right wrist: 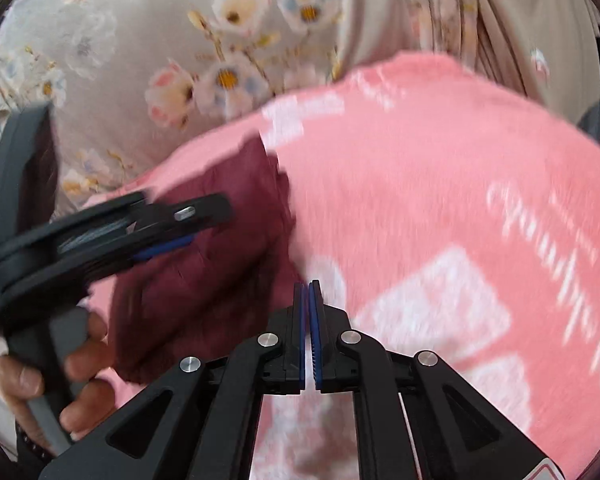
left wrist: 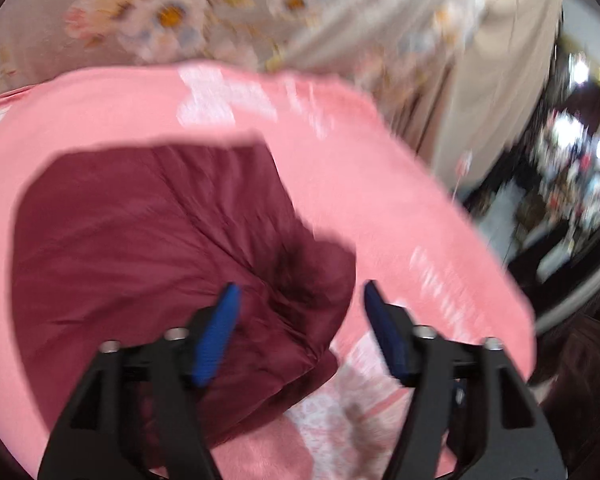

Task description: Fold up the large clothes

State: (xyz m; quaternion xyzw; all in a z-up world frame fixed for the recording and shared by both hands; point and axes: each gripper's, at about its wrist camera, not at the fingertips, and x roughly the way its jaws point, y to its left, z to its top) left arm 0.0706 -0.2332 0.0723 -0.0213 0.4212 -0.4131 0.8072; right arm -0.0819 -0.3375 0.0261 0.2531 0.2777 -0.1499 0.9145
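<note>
Left gripper: jaws spread, nothing pinched. Right gripper: jaws near-pressed, empty. One maroon garment at 10 o'clock on one pink blanket; blanket edge at 3 o'clock.

The left gripper has matte black angular arms with triangular cut-outs, silver round screw heads at the pivots and ribbed blue pads. The right gripper is built alike, its blue pads toothed along the inner edge. The left hand wraps a grey handle; a dark beaded band, perhaps a bracelet, shows at the wrist.
</note>
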